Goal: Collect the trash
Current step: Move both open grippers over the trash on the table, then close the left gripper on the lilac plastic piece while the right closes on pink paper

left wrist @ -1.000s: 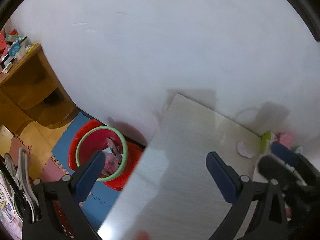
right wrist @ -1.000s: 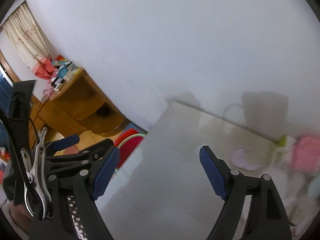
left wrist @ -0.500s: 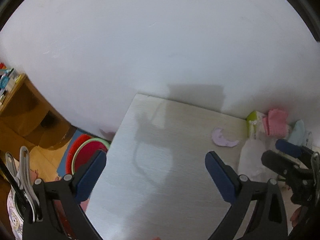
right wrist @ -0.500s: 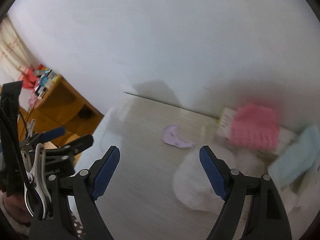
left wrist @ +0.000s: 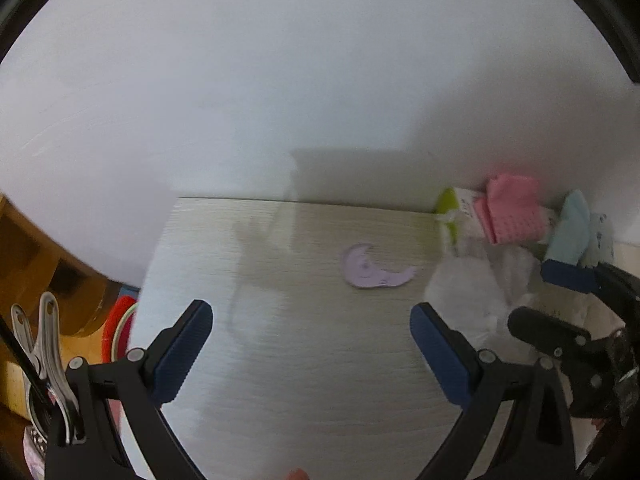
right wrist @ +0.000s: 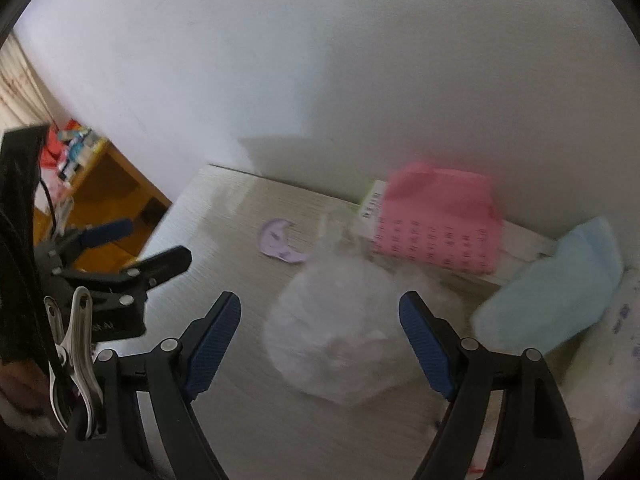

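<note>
My left gripper (left wrist: 311,346) held level, jaws spread wide, nothing between the blue pads; my right gripper (right wrist: 320,338) just to its right, jaws equally wide, angled downward, gripping nothing

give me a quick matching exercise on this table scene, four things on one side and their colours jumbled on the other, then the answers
Things:
1. moon-shaped piece
2. folded cloth on the box
3. plastic bag
4. cloth at the far right

Colours:
A. pale blue
B. clear whitish
C. lilac
D. pink

Pairs: 1-C, 2-D, 3-B, 4-A
</note>
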Motion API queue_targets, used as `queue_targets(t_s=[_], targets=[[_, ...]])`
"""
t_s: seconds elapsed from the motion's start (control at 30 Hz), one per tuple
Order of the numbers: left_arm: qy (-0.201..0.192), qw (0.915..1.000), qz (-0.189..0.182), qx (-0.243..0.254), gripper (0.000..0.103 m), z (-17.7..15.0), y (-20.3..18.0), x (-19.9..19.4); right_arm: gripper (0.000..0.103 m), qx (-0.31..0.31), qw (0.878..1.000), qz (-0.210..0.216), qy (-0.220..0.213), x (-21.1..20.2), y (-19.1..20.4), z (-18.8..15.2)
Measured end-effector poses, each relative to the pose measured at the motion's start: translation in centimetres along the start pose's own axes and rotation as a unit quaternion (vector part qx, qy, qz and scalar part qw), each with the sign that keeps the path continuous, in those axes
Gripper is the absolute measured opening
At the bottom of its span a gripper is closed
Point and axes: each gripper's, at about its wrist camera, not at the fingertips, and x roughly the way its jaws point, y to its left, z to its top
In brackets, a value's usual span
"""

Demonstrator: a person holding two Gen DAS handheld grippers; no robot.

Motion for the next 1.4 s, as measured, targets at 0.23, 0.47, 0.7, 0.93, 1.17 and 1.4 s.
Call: queue_targets(t_s=[0.23,0.47,0.7,0.93,1.17,1.4], targets=[[0.018,0.9998,-0.01,0.002,0.101,0.3,-1.4,3.0,0.084,0.031,0.999,-0.014,-0.004,0.1,-2.6,-0.3],[0.034,0.9991,-0.014,-0.019,0.101,1.6,-0.8,5.7,0.084,0.053,0.998,-0.035,-0.026,0.0,-3.7,0.8],[0.049,0.9987,-0.006,-0.013,0.101,1.7,-1.0,8.2,0.078,0.062,0.99,-0.108,-0.058,0.4,-4.9,2.0],[0.06,0.9978,-0.009,-0.027,0.102,1.7,-0.8,9.1,0.052,0.079,0.988,-0.109,-0.071,1.9,-5.0,2.7],[0.037,0.9992,-0.015,-0.006,0.064,1.9,-0.4,8.7,0.032,0.077,0.986,-0.119,-0.084,1.2,-4.8,1.5],[0.045,0.9979,-0.037,-0.03,0.063,2.2,0.7,8.3,0.002,0.095,0.985,-0.112,-0.085,0.2,-6.5,1.1]])
